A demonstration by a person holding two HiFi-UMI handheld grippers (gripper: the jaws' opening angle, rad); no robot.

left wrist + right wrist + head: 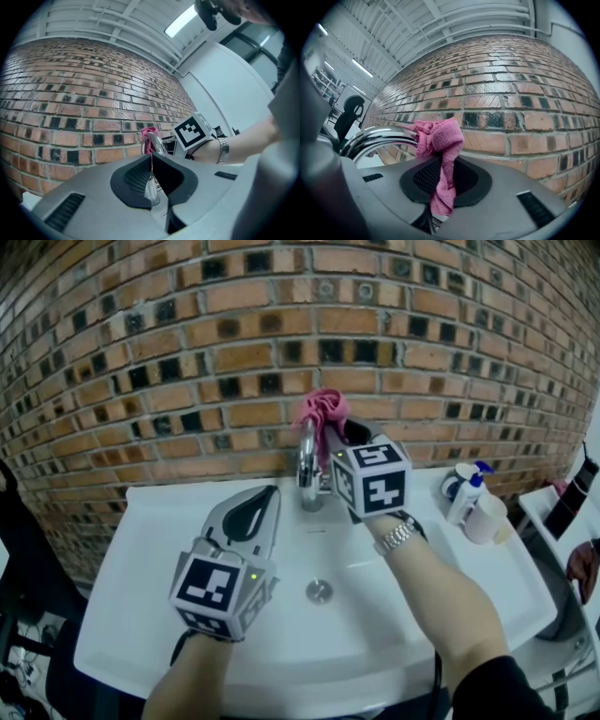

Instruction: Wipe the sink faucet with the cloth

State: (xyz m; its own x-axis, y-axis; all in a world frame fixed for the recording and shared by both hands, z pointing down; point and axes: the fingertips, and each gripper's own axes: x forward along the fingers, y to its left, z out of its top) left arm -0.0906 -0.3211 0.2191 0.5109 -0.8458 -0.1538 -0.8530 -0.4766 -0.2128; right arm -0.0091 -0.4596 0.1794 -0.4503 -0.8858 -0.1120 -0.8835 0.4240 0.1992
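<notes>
A chrome faucet [307,470] rises at the back of the white sink [141,587], against the brick wall. A pink cloth [321,412] is bunched over the faucet's top, and my right gripper [336,439] is shut on it from the right. In the right gripper view the pink cloth [440,161] hangs between the jaws and rests against the curved chrome spout [379,138]. My left gripper [267,495] hovers over the basin to the left of the faucet, shut and holding nothing. In the left gripper view the faucet [157,144] and the pink cloth [149,138] show just beyond its tips.
A drain [319,592] lies in the middle of the basin. On the sink's right corner stand a spray bottle [466,495] and a white cup [486,518]. Dark objects sit off the right edge. The brick wall [187,352] is close behind the faucet.
</notes>
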